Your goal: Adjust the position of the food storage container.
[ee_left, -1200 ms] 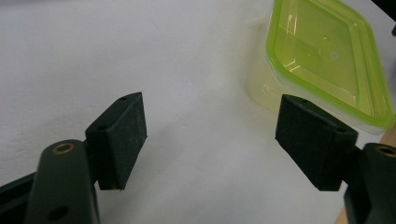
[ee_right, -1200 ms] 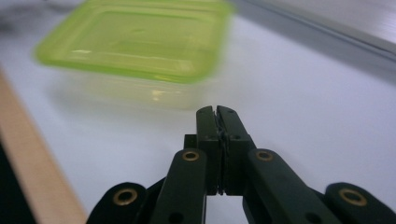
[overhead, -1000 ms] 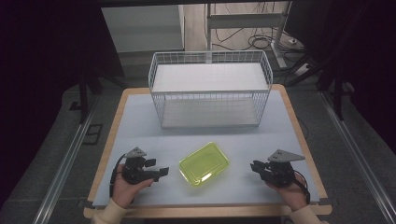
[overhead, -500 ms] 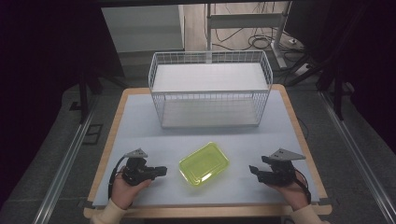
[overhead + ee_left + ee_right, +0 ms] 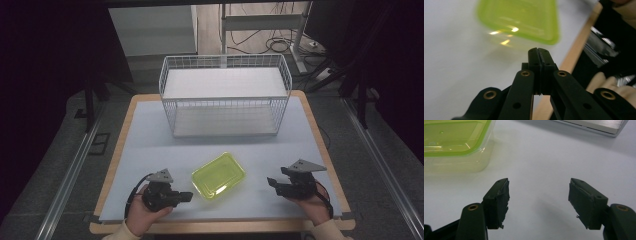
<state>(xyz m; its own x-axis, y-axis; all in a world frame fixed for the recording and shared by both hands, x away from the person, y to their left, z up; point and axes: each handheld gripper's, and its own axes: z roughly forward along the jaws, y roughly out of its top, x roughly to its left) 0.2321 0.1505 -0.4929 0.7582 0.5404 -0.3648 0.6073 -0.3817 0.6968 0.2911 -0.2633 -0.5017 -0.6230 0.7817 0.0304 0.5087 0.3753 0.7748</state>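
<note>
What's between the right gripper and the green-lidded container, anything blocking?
Nothing visible. Bare table mat lies between the right gripper, jaws open, and the green-lidded container. The wire basket stands farther back, off that line.

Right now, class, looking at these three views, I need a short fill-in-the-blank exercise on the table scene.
1. The left gripper has its jaws ____.
2. The right gripper has its jaws ____.
3. The container lying between the two grippers has a lid coloured ____.
4. The wire basket stands at the table's ____ side.

Missing words: shut; open; green; far
</note>
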